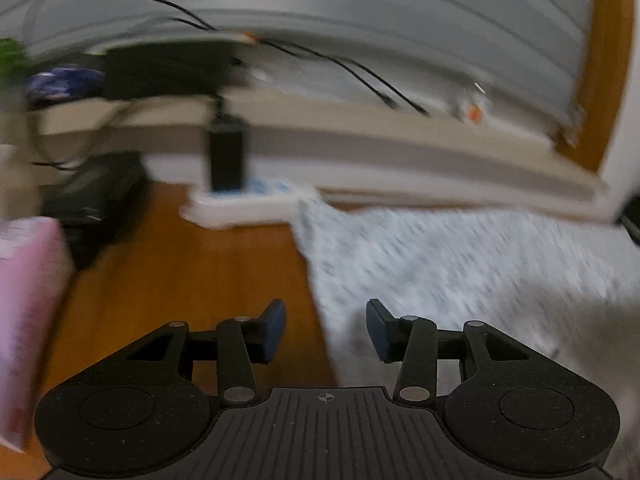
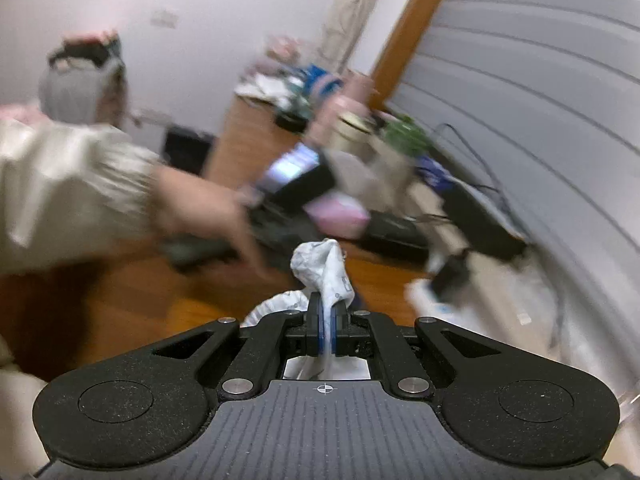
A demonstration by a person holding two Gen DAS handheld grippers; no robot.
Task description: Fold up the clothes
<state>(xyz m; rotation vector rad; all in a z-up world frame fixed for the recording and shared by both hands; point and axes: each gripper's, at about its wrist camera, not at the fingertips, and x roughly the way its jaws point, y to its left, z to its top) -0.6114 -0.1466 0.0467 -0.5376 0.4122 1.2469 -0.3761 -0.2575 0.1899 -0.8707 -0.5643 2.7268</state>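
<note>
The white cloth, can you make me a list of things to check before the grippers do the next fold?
1. Right gripper pinching the white cloth: ok, a bunch pokes out above the shut pads.
2. Left gripper free to grab: ok, nothing sits between its fingers.
3. Left gripper lined up with the cloth's edge: ok, the edge runs between its fingers.
4. Cloth flat on the wooden floor: cannot tell, too blurry.
5. Pink box clear of the cloth: ok, it sits apart.
</note>
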